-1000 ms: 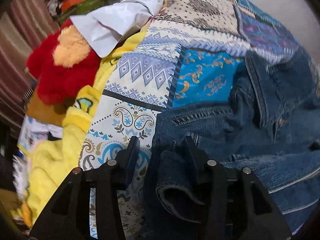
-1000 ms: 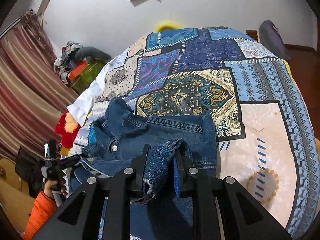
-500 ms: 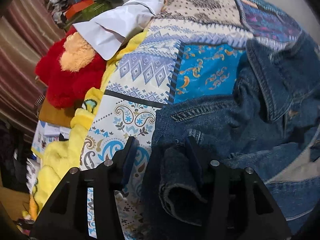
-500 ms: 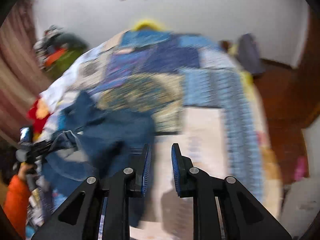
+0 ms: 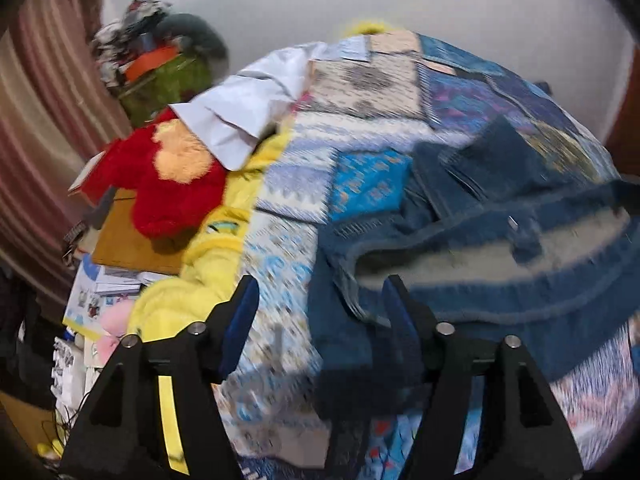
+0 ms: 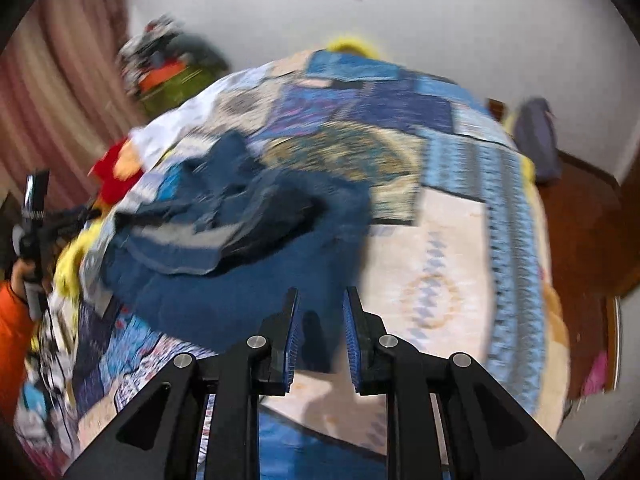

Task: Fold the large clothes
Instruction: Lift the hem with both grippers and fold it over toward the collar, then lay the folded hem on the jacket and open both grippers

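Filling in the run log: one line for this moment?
left hand-held gripper: open, empty | right hand-held gripper: open, empty | blue denim jacket: rumpled on patchwork bedspread

A home bedroom: a bed (image 6: 460, 240) under a patchwork quilt (image 5: 360, 92) fills the view ahead of the hand-held gripper (image 6: 320, 320). Striped curtains (image 5: 44, 120) hang to its left, beside a red plush toy (image 5: 168, 176) and a heaped green box (image 5: 168, 80).
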A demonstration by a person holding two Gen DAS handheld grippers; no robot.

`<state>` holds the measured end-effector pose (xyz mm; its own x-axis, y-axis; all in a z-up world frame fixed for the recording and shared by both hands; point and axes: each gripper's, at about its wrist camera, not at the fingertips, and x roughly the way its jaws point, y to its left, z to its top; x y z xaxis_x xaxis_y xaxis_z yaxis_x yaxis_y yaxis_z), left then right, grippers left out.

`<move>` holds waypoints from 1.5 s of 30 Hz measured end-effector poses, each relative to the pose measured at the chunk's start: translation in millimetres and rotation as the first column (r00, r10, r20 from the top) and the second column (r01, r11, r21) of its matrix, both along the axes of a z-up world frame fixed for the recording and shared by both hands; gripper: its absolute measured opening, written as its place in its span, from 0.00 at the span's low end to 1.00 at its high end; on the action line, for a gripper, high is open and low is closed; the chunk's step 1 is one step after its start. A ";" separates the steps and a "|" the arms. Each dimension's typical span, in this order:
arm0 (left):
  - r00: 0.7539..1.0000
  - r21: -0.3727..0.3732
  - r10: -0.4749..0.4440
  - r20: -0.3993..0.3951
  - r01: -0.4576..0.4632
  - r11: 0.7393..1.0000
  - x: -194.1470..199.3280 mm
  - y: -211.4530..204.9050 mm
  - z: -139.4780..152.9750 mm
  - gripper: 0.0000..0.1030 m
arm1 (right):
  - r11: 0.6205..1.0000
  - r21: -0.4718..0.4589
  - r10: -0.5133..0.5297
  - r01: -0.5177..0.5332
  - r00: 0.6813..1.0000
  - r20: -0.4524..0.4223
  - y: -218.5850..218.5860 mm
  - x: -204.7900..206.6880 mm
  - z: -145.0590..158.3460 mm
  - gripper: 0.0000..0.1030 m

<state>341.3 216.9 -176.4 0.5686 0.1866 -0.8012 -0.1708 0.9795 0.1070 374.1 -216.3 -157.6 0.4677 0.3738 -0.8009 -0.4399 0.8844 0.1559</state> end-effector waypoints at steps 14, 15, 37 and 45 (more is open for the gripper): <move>0.971 -0.032 -0.139 -0.194 0.135 0.990 72.4 -46.4 -81.9 0.66 | 0.949 -0.178 0.243 -0.260 0.964 -0.112 124.4 46.6 -63.6 0.16; 0.972 -0.018 -0.128 -0.197 0.127 0.992 81.4 -40.5 -79.7 0.66 | 0.950 -0.185 0.237 -0.253 0.966 -0.104 127.2 57.7 -60.0 0.16; 0.994 -0.190 -0.099 -0.036 0.090 0.978 80.4 -17.2 -20.4 0.69 | 0.987 -0.058 0.145 -0.147 0.989 -0.031 148.4 73.2 -34.4 0.16; 0.957 -0.097 -0.259 -0.135 0.247 0.964 51.5 -97.7 -78.5 0.71 | 0.953 -0.134 0.253 -0.272 0.957 -0.143 198.5 37.8 -87.8 0.16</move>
<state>392.8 119.2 -255.0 0.4659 -0.0148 -0.8847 0.0953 0.9949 0.0335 411.9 -17.8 -245.4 0.2641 0.3403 -0.9025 -0.6453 0.7578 0.0969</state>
